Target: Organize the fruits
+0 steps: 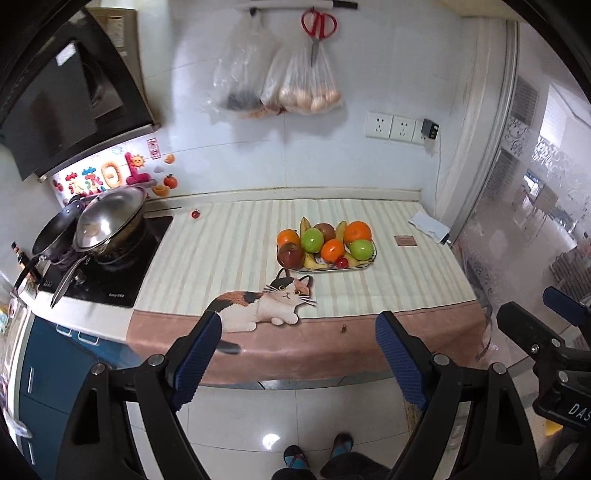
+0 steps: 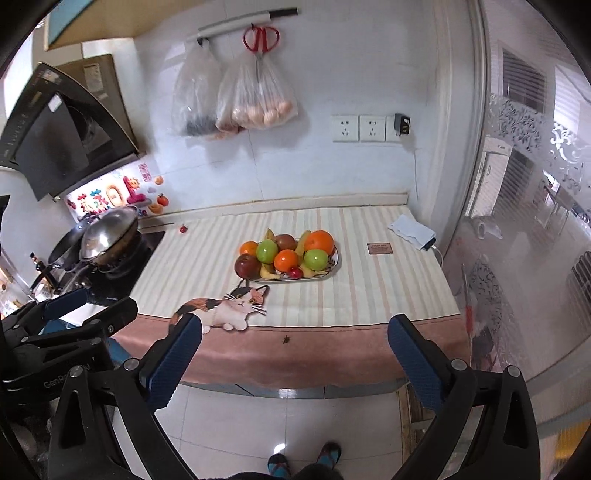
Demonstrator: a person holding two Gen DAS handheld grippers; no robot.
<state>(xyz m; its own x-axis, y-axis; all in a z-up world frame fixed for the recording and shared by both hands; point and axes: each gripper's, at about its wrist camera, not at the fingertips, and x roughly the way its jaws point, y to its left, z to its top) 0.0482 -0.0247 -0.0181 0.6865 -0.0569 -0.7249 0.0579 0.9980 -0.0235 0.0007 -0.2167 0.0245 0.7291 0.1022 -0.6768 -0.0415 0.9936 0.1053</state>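
A tray (image 1: 364,266) (image 2: 334,264) on the striped counter cloth holds oranges (image 1: 357,231) (image 2: 320,240), green apples (image 1: 311,239) (image 2: 316,259), red apples (image 1: 290,255) (image 2: 246,266), bananas (image 1: 314,263) and a small red fruit (image 1: 342,262) (image 2: 295,273). A lone cherry tomato (image 1: 195,213) (image 2: 183,229) lies near the stove. My left gripper (image 1: 299,350) hangs open and empty in front of the counter edge. My right gripper (image 2: 295,354) is also open and empty, back from the counter; its black frame (image 1: 546,343) shows at the right of the left wrist view.
A stove with a lidded wok (image 1: 110,221) (image 2: 109,236) fills the left end. Bags (image 1: 280,74) and red scissors (image 1: 318,26) hang on the wall. A folded cloth (image 1: 428,223) and a small brown card (image 1: 405,240) lie at the right. A glass door (image 1: 535,184) stands right. The person's feet (image 1: 317,454) are below.
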